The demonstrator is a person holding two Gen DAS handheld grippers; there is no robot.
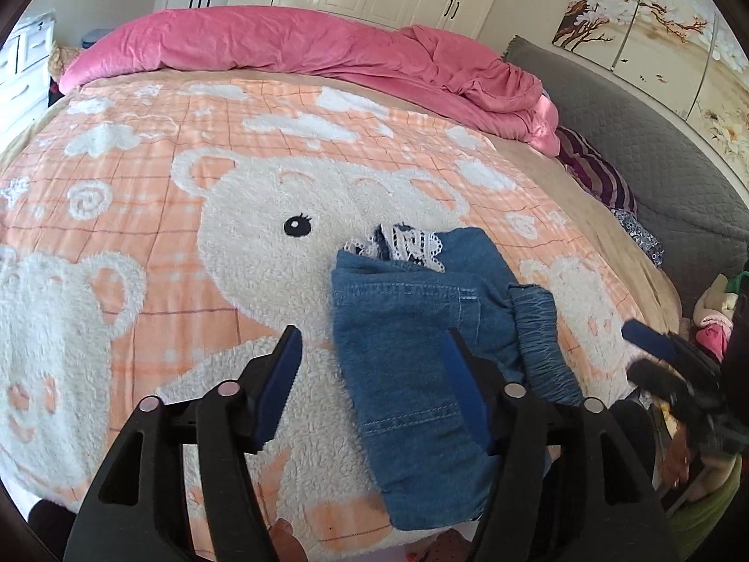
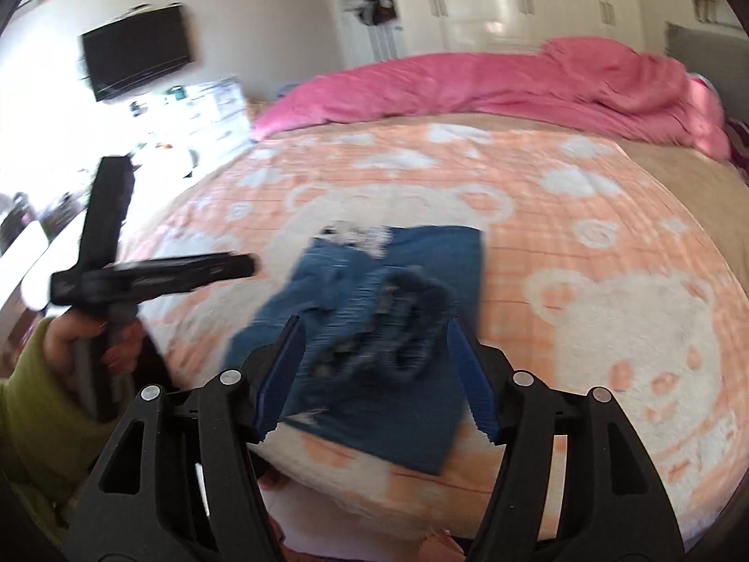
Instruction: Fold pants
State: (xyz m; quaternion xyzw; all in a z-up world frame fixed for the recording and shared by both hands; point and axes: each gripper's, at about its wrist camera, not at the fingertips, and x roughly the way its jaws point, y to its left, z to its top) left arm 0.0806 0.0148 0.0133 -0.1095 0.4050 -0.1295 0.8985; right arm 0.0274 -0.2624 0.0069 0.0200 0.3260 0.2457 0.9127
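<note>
The small blue denim pants (image 1: 412, 374) are lying folded into a compact bundle on the fluffy peach-and-white bear-print blanket (image 1: 140, 243) of the bed — apparently set down so the fold holds. The left gripper (image 1: 370, 374) is hovering just above them, jaws standing wide and gripping nothing, angled downward. The right gripper (image 2: 374, 370) is likewise gaping empty over the bundle — its view is blurred. A green-sleeved hand (image 2: 93, 346) is holding the left tool.

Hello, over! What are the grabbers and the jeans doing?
Left gripper open. Right gripper open. Jeans folded on blanket, released. Nothing blocking.
</note>
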